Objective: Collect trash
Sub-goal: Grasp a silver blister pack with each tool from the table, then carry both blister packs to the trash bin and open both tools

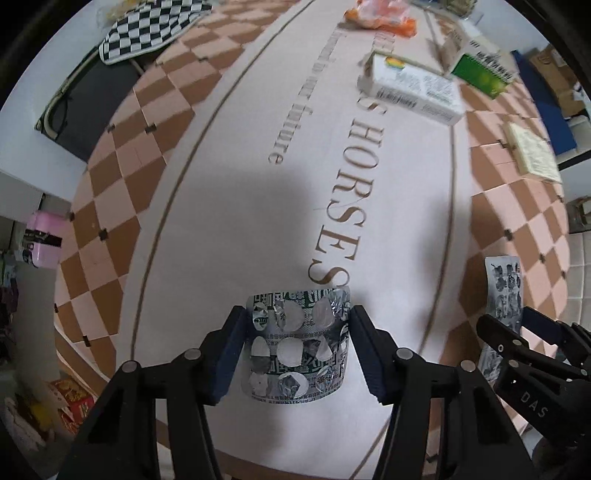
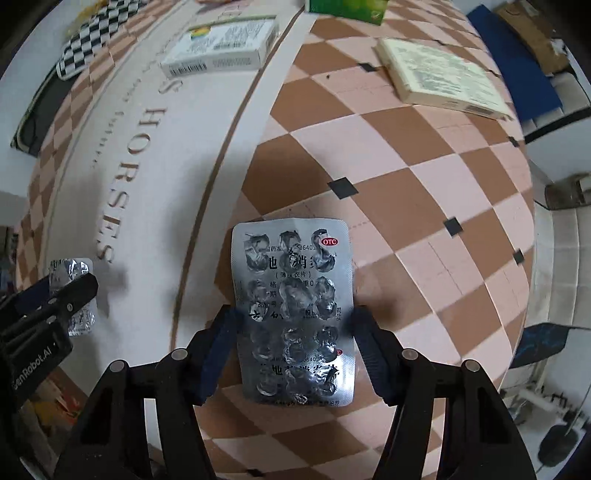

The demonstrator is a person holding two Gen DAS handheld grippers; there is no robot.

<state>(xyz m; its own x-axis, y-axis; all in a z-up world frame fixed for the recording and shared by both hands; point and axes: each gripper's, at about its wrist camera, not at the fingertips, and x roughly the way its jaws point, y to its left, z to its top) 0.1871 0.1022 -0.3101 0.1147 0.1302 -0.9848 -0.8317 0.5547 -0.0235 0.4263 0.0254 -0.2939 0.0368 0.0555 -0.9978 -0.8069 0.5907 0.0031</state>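
The left gripper (image 1: 295, 350) is clamping a green-printed blister (image 1: 297, 345) between its pads, lifted over the mat (image 1: 229, 229). At its 3 o'clock, the right gripper (image 2: 291, 347) is pinching a silver blister (image 2: 293, 306) by its long edges above the mat's checkered border. Both pieces look picked up, so the step in hand is carrying them off. No bin is showing; the next move calls for finding one. Farther out, at 12 to 1 o'clock, boxes (image 1: 410, 88) and an orange wrapper (image 1: 380, 16) are waiting.
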